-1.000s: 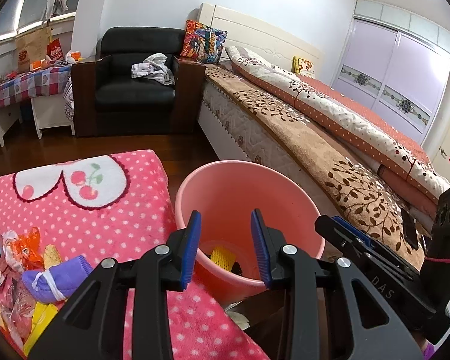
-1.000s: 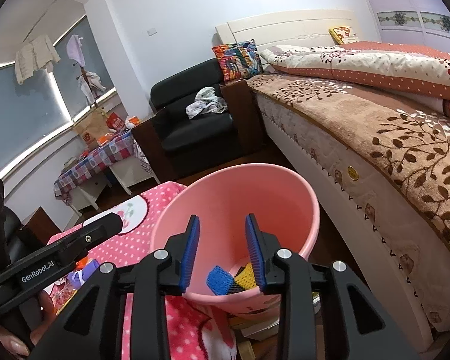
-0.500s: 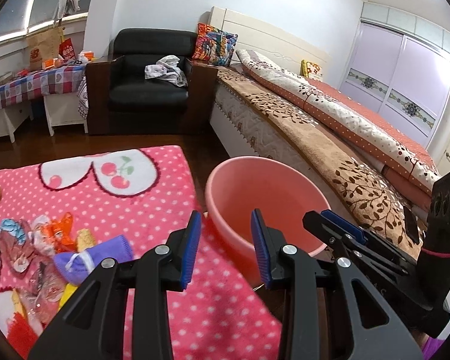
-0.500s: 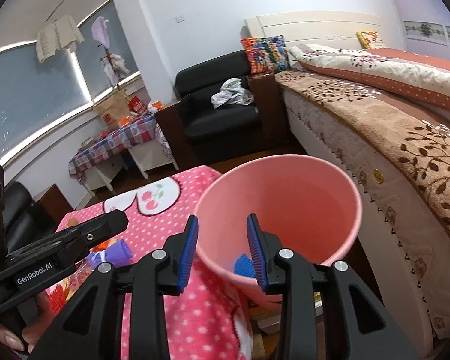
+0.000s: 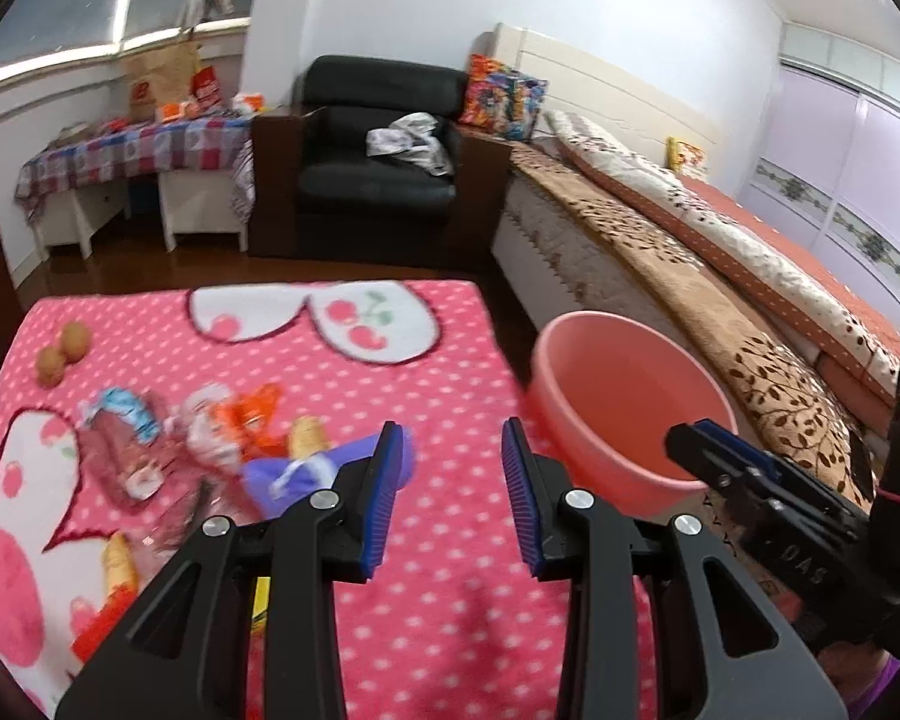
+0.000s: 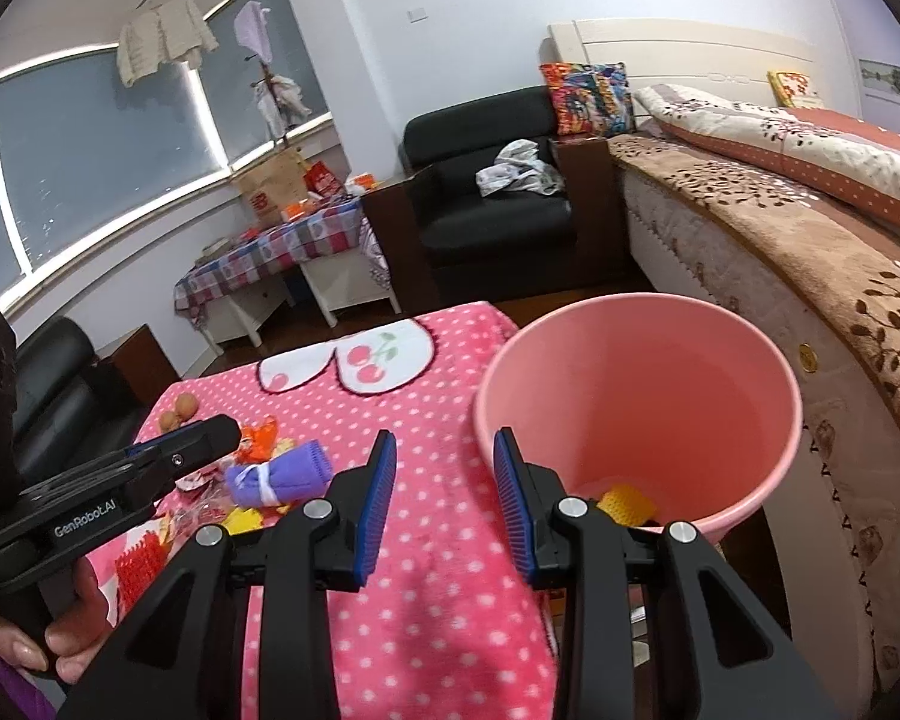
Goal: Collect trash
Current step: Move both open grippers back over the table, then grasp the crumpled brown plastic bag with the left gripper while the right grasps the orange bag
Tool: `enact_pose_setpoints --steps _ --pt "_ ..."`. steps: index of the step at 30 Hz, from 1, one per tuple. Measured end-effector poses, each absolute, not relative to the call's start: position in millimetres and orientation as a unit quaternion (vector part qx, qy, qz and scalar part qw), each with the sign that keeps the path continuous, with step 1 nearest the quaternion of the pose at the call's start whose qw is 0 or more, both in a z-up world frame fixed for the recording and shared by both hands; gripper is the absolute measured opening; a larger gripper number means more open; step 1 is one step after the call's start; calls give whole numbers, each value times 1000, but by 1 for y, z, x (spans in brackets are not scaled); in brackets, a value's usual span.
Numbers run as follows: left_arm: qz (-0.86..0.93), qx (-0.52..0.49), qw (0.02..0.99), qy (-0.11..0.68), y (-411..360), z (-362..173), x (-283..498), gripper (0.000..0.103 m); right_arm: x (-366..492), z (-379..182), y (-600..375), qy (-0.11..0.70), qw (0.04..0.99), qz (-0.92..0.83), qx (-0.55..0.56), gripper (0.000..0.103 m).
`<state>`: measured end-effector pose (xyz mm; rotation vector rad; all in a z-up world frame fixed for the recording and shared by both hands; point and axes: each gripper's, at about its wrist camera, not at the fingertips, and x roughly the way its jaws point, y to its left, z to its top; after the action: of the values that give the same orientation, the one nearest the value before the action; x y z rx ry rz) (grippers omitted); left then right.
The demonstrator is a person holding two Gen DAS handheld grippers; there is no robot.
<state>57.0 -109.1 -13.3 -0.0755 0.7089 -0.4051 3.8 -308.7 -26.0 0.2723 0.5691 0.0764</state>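
A pink bucket stands off the right edge of a table under a pink polka-dot cloth. A yellow piece lies at its bottom. Wrappers and a purple rolled cloth lie in a heap on the cloth's left side. My left gripper hangs open and empty over the cloth, just right of the heap. My right gripper stands open and empty at the bucket's left rim. Each gripper shows in the other's view: right, left.
Two small brown round things lie at the cloth's far left. A red mesh piece sits near the front. A bed runs along the right, a black armchair and a checked side table stand behind.
Both grippers have swung left, away from over the bucket towards the table; the bucket has slid to the right in both views and the trash heap has come into view. Both sets of jaws stay as they were.
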Motion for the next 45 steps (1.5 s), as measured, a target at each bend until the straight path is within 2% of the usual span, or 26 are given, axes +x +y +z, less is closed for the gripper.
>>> enact_pose_setpoints --steps 16,33,45 --pt "-59 -113 915 384 12 -40 71 34 20 -34 -269 302 941 92 119 33" --pt "25 -136 893 427 48 -74 117 34 45 -42 -245 321 933 121 104 33" --pt "-11 -153 887 436 51 -81 125 34 68 -36 -198 324 927 176 63 33"
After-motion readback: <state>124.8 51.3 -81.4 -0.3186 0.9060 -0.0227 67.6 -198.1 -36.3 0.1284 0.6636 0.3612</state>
